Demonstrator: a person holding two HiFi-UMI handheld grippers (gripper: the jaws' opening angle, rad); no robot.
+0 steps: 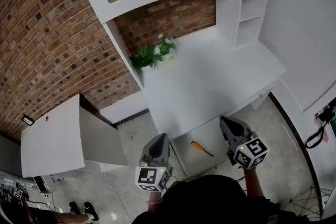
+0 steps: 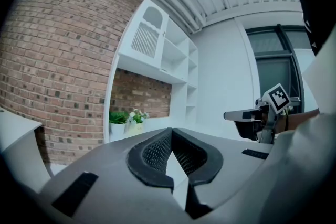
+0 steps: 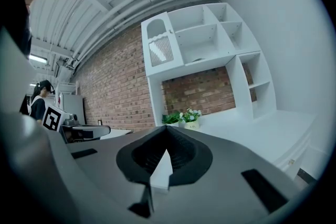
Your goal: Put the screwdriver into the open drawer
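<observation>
A screwdriver with a yellow handle and dark shaft lies inside the open white drawer under the desk's front edge. My left gripper hangs left of the drawer, its jaws shut with nothing between them. To the right of the screwdriver, my right gripper is over the drawer's right part, also shut and empty. The left gripper view shows the closed left gripper pointing level at the desk, with the right gripper beside it. The right gripper view shows the closed right gripper. The screwdriver is hidden in both gripper views.
A white desk carries a potted plant at its back left, and a shelf unit stands at its back right against the brick wall. A white side table stands to the left. A black cable lies on the floor at right.
</observation>
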